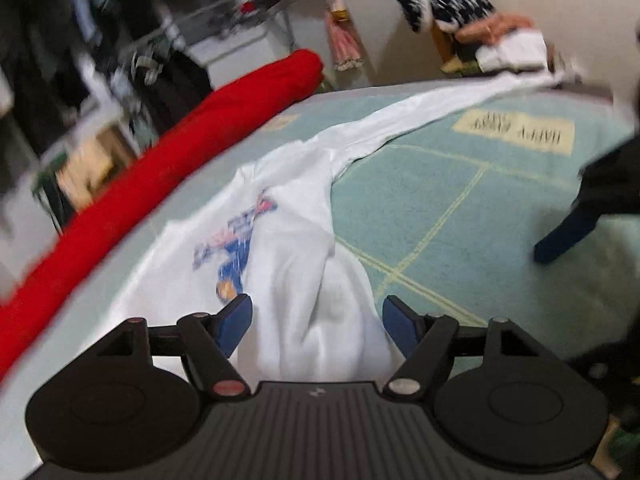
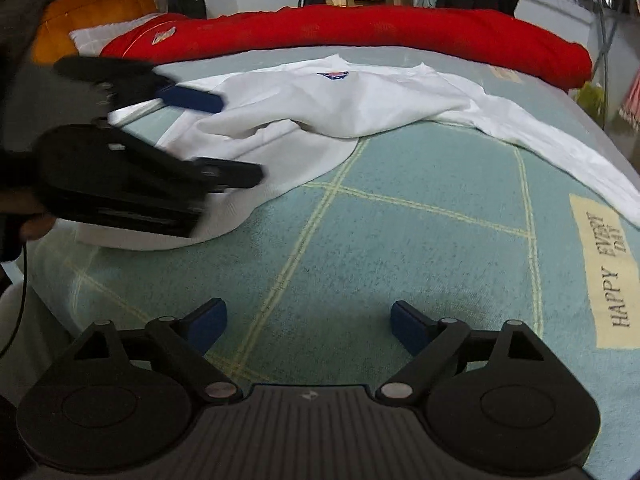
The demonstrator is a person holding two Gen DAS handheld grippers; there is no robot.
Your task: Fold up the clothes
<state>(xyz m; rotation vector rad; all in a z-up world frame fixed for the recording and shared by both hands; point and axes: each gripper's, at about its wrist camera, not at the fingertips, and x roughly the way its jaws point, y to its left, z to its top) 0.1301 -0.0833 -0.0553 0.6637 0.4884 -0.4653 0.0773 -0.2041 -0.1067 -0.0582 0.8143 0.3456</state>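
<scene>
A: So, both sets of jaws spread, nothing gripped. If my left gripper [image 1: 316, 322] pinches that bunched hem, I'd guess it drags two layers

B: Where's the white shirt [image 2: 340, 100]?

A: Under the left gripper's tips, ahead-left of my right gripper [image 2: 308, 324], sleeve trailing off right

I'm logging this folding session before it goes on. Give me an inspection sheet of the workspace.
Surface: bed with pale green blanket, yellow grid lines, "HAPPY EVERY DAY" patch.
Job's things: white long-sleeved shirt spread out, rumpled, one sleeve stretched away.
Clutter: red rolled quilt along the far edge.
Grippers: left hand-held gripper open over the shirt's hem; right hand-held gripper open over bare blanket.
Cables: thin black cable beside the left hand.
Surroundings: hanging clothes, a drying rack, a clothes pile.
</scene>
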